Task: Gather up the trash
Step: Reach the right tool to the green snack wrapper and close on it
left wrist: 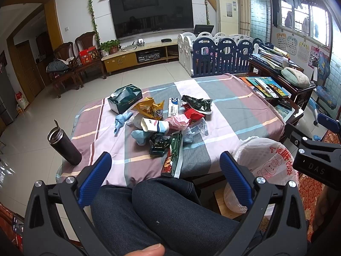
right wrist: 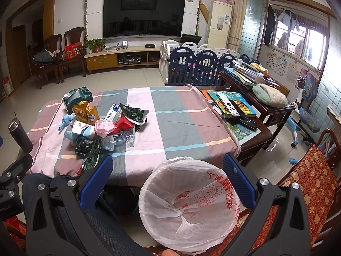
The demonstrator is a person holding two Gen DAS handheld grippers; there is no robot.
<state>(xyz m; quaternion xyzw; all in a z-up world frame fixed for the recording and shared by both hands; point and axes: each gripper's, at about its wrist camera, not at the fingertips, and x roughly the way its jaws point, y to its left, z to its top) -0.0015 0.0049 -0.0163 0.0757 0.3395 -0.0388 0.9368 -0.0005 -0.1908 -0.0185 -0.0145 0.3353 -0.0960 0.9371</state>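
A pile of trash (left wrist: 164,119) lies on the checked tablecloth (left wrist: 234,111): wrappers, a paper cup (left wrist: 154,125), a pink bag, a green tissue pack (left wrist: 124,99). The pile also shows in the right wrist view (right wrist: 102,125). A white bin lined with a printed plastic bag (right wrist: 189,209) stands below the table's near edge; it also shows in the left wrist view (left wrist: 266,162). My left gripper (left wrist: 165,170) is open and empty, held above my knees, short of the pile. My right gripper (right wrist: 168,172) is open and empty above the bin.
A dark flask (left wrist: 64,145) stands at the table's left corner. Books and remotes (right wrist: 232,104) lie on a side table to the right. A red patterned chair (right wrist: 309,181) is at the near right. My legs (left wrist: 159,213) are under the table's near edge.
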